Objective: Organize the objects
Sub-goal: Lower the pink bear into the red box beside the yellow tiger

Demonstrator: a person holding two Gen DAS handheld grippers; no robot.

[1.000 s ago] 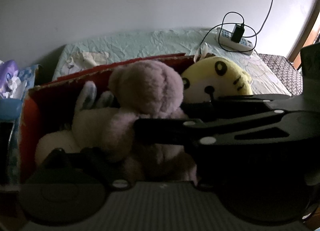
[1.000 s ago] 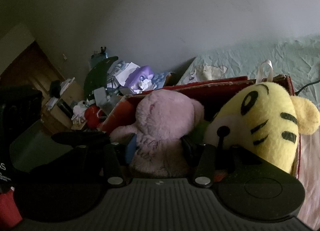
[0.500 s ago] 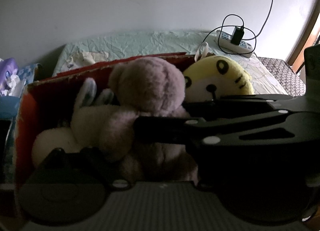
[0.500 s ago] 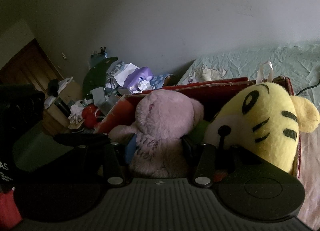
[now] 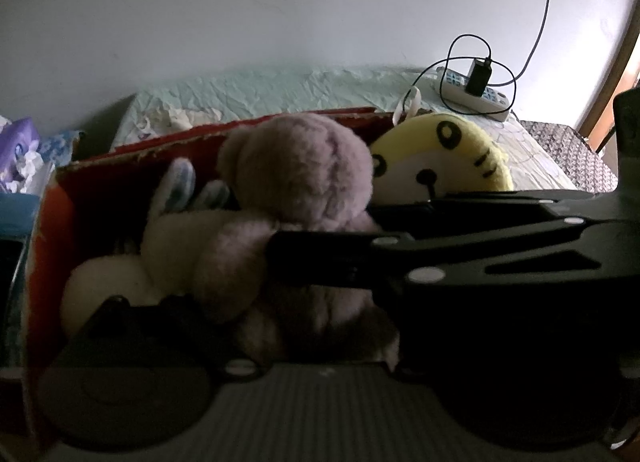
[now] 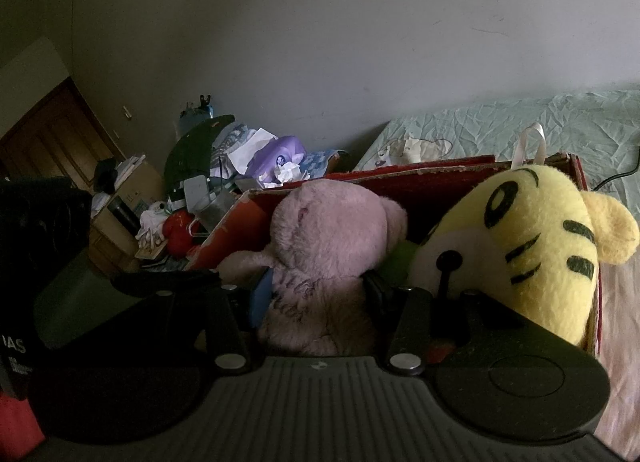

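Dim bedroom, pale wall, green-sheeted bed (image 5: 280,89) beyond the red box (image 5: 52,246). Inside the red box: pink bear (image 6: 328,238) at the middle, yellow tiger (image 6: 532,246) at the right end, cream bunny (image 5: 168,246) toward the left end.

Right gripper (image 6: 320,298) at the near wall of the red box, jaws clenched on the pink bear, one finger against each flank. Left gripper (image 5: 256,326) at the same near wall; only one jaw showing, the other hidden behind the right gripper, so cannot tell whether clenched or released.

Compared with a second ago, almost nothing different: red box sits slightly lower in the left wrist view, hinting at a small lift or pull-back. Toys in the same spots, grip unchanged. Probably a pause, with the bear seated in the red box but not yet let go.
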